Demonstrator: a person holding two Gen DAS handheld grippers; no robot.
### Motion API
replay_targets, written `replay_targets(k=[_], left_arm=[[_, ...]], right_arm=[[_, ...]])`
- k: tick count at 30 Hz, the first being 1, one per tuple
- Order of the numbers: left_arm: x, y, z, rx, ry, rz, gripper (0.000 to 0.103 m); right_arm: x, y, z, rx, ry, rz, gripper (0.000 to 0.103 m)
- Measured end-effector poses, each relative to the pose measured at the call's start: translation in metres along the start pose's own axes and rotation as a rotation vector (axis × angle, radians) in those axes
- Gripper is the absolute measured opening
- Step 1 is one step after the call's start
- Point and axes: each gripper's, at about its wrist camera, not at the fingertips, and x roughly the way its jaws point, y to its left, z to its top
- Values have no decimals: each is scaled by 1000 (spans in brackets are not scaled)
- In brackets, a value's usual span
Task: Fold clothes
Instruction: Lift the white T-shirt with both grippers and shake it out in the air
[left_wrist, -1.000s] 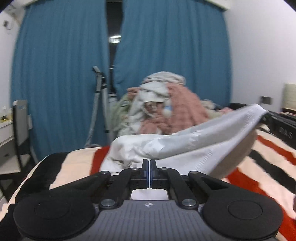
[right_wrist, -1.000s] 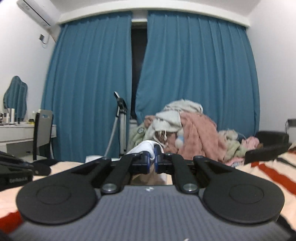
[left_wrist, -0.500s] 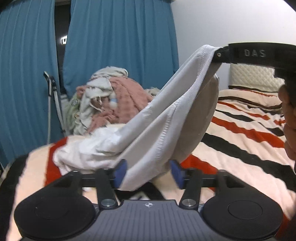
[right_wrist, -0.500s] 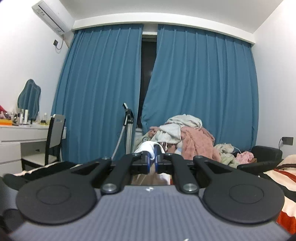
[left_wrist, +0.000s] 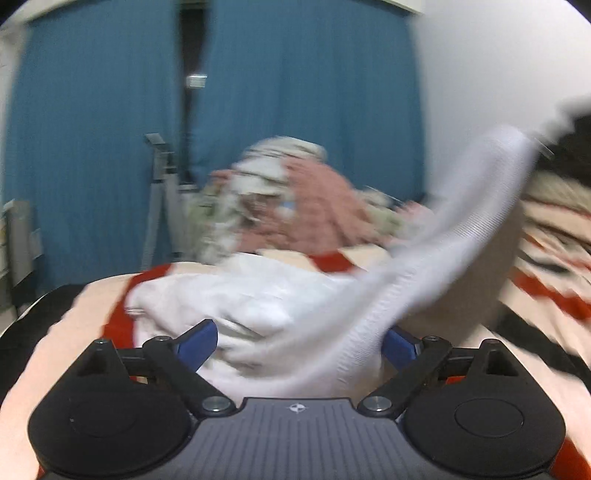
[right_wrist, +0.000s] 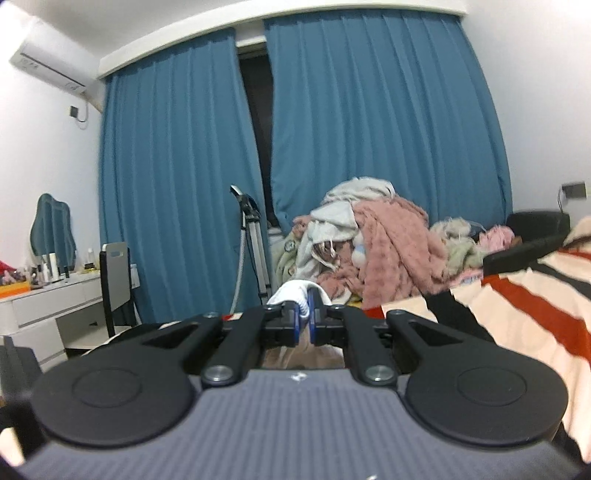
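Blue curtains (right_wrist: 177, 166) hang behind my striped bedspread (left_wrist: 546, 295), with a heap of laundry (right_wrist: 376, 243) mid-frame. My right gripper (right_wrist: 303, 314) pinches the ribbed edge of the white garment (left_wrist: 424, 266) and holds it high at the upper right of the left view, probably to stretch it for folding. My left gripper (left_wrist: 299, 341) gapes wide, soft cloth draped between its fingers, gripping nothing.

Your white ribbed garment (left_wrist: 424, 266) is stretched up to the right off the striped bed (left_wrist: 546, 295), the rest bunched on it.
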Motion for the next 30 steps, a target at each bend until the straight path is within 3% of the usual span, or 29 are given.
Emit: replay_targets(k=[3,6,8,10,15,17,20,25,28,30], left_arm=[[5,16,0,-54,-27,76,98],[11,26,1,-30,-48,163,101],[17,31,4,-49,-41,171,101],[23,36,6,-66,-34,179,101],[23,22,-2,36,-3,207,101],[18,20,-5,58,-4,224,102],[17,23,-8,74,23,269,103],[10,28,-7,117,25,324,103],[0,30,-1,150,10,358,103],[-10,39,10,116,-14,381,103]], right_arm=[[11,-9,-8,14,41,-21,8],[27,-10,-20,-6,104,-86,8],[34,-9,-27,-19,133,-127,8],[36,-9,-32,-31,135,-157,9],[30,-6,-32,-68,58,-234,12],[26,-4,-29,-98,12,-274,37],[23,-3,-30,-145,-39,-339,60],[21,-3,-30,-174,-96,-385,60],[19,-7,-30,-158,-100,-401,70],[23,-10,-32,-153,-70,-401,70]])
